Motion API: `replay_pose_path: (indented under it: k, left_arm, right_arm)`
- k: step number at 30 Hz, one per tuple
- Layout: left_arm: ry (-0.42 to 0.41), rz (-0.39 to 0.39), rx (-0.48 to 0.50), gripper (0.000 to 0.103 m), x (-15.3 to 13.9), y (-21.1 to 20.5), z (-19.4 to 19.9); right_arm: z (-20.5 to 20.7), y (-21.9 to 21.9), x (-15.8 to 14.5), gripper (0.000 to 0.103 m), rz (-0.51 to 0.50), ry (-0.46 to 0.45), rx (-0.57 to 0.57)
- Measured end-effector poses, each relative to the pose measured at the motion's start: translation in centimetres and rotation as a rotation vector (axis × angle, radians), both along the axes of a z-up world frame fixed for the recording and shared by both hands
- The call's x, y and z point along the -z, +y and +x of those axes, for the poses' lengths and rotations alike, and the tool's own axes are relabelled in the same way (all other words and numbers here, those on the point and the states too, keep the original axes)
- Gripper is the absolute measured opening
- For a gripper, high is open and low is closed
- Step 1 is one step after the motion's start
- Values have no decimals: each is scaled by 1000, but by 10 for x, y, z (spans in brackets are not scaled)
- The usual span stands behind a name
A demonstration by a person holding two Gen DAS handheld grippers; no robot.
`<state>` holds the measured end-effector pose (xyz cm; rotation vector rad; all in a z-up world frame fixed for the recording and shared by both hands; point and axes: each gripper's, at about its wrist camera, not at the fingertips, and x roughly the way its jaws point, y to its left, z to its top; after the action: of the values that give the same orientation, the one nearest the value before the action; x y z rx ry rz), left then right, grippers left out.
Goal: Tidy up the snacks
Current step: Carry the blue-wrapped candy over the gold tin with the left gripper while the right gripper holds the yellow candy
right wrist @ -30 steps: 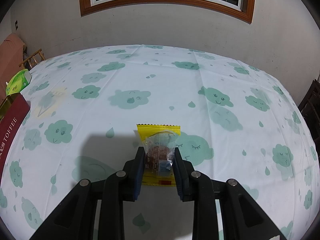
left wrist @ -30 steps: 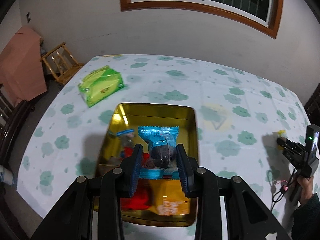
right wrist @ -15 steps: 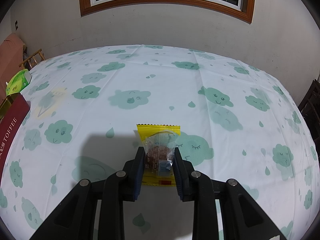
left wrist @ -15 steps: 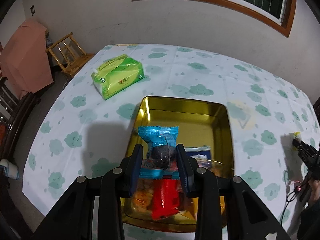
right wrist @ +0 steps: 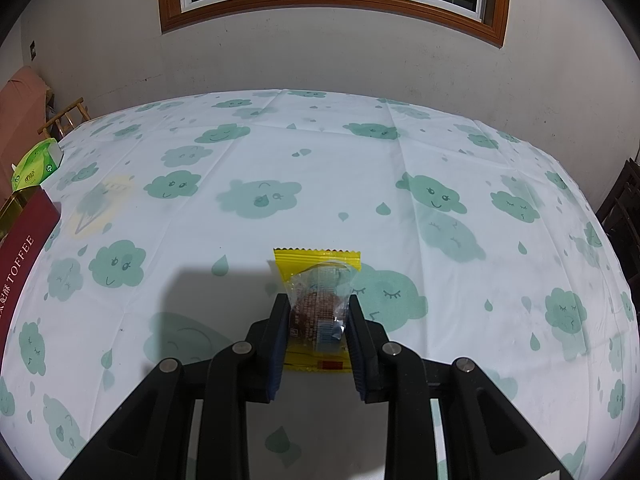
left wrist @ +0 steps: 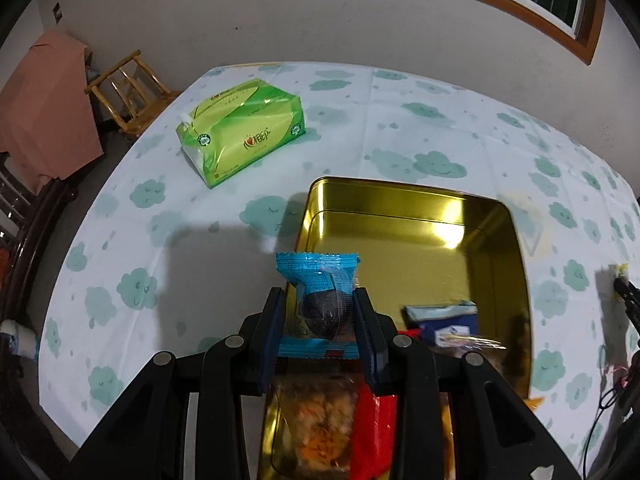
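Cloud-print table [left wrist: 400,104] bears gold tin [left wrist: 516,248]; green tissue pack [left wrist: 244,128].

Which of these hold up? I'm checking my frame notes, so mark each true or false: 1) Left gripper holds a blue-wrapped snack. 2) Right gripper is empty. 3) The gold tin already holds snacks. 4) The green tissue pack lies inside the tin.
1) True: the left gripper is shut on the blue-wrapped snack.
2) False: the right gripper is shut on a yellow-wrapped snack.
3) True: the gold tin holds several packets at its near end.
4) False: the green tissue pack lies on the tablecloth, outside the tin.
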<state>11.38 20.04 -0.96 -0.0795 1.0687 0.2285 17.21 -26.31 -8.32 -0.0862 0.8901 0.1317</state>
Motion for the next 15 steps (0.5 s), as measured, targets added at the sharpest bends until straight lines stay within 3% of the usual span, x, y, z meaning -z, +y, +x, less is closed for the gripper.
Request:
replay_pose_path:
  k: [10,15]
  left_arm:
    - [18,76,82,30,12,-10,11]
    - [34,75,124,30,18,-16,13]
  right_arm:
    - [0,0,0,27,0,0,0]
    - [0,0,0,27,0,0,0]
